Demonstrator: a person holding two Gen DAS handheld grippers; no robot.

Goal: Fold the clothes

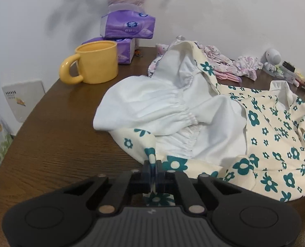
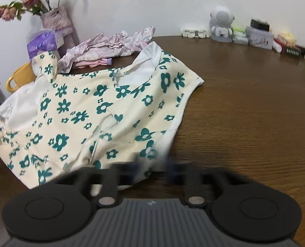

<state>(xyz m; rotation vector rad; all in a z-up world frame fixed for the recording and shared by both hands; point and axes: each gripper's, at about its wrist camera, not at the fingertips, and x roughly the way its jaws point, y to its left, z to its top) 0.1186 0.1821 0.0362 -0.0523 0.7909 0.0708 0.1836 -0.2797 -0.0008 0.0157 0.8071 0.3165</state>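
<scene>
Left wrist view showed the desk [image 1: 59,144] carrying the floral garment [image 1: 275,144] from 12 to 3 o'clock, white lining exposed. Left tool [image 1: 153,164] was clamped on its hem. Right tool [image 2: 152,164] was blurred; grip undeterminable. Recommended: keep hem taut, avoid mug [image 1: 94,63]. Tissue pack [image 1: 129,25] lettering illegible.

L gripper [image 1: 153,165]: 2 fingers pinched together on cloth, low, level. R gripper [image 2: 152,164]: fingers apart w/ a gap (motion-blurred, tips hard to read), pointing fwd.
</scene>
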